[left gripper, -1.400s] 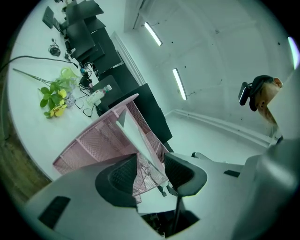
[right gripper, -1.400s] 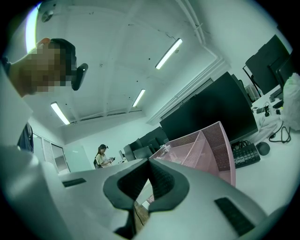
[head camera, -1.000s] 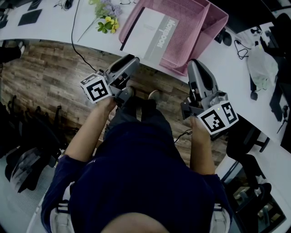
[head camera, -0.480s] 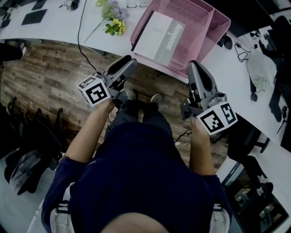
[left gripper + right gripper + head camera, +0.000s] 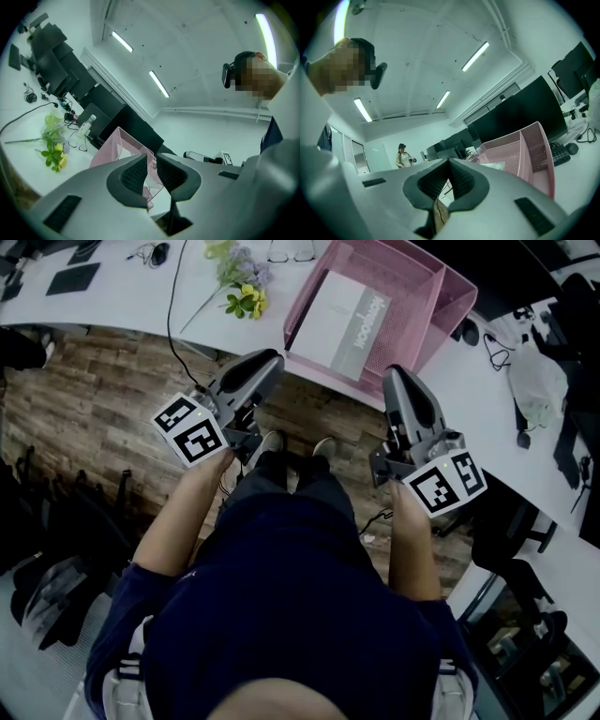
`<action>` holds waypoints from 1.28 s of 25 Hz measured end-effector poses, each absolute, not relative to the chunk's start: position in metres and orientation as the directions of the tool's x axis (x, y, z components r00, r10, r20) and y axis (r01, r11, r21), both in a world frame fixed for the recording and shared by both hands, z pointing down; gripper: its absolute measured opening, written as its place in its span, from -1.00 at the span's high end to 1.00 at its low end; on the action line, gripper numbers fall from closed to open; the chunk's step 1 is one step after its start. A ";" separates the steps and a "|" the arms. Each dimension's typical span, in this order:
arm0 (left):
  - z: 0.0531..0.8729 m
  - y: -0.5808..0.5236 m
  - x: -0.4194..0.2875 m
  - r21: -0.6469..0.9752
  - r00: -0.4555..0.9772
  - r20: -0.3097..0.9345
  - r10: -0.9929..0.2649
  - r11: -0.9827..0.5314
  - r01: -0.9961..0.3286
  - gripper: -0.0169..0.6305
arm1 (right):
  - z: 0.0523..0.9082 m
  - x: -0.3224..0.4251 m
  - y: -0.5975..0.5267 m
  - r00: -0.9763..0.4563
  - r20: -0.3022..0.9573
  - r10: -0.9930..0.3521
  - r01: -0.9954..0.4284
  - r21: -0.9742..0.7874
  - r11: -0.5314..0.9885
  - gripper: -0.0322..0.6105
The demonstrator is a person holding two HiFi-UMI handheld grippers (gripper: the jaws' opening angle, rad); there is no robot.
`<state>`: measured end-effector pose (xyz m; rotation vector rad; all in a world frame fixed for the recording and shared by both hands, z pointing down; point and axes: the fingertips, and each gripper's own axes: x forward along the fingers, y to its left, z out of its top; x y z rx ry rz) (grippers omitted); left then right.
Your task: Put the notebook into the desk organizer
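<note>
- Two tools to log, both short of the desk (image 5: 122,292) edge and touching nothing on it.
- Find the left gripper (image 5: 266,362) released: jaws just closing to a narrow slot, pads not meeting, nothing caught between them.
- Find the right gripper (image 5: 401,379) clenched tip to tip on nothing.
- See the notebook (image 5: 344,322) lying flat inside the pink mesh desk organizer (image 5: 448,298), ahead of and between the two tools, in the compartment on the left gripper's side; touched by neither.
- Judge the placing done, with at most a pull-back of the tools left.
- Note on the white desk, ahead and to the outer side of the left gripper: flowers (image 5: 239,294), a pair of glasses (image 5: 286,253), a black cable (image 5: 172,320).
- Note wood-pattern floor (image 5: 84,395) below both tools.
- Note beyond the right gripper: dark monitors (image 5: 525,112), a person (image 5: 401,157) standing well off, strip lights (image 5: 476,56) on a white ceiling.
</note>
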<state>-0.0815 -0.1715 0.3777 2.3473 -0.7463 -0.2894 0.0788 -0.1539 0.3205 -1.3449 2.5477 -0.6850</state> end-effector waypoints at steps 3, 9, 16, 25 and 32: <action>0.362 -0.173 -0.077 0.597 0.823 -0.022 -0.567 -0.668 -0.444 0.73 | 0.317 0.078 -0.155 -0.570 0.050 -0.820 -0.738 -0.468 0.485 0.89; 0.341 -0.179 -0.070 0.549 0.832 -0.048 -0.553 -0.710 -0.441 0.78 | 0.312 0.078 -0.158 -0.566 0.042 -0.823 -0.744 -0.456 0.488 0.89; 0.327 -0.185 -0.061 0.518 0.840 -0.060 -0.539 -0.736 -0.436 0.82 | 0.305 0.083 -0.163 -0.566 0.035 -0.824 -0.748 -0.441 0.496 0.89; 0.312 -0.192 -0.052 0.492 0.847 -0.076 -0.526 -0.758 -0.427 0.84 | 0.299 0.088 -0.170 -0.568 0.023 -0.823 -0.748 -0.431 0.505 0.89; 0.309 -0.198 -0.048 0.480 0.849 -0.074 -0.523 -0.765 -0.429 0.85 | 0.298 0.089 -0.177 -0.574 0.025 -0.818 -0.748 -0.422 0.512 0.89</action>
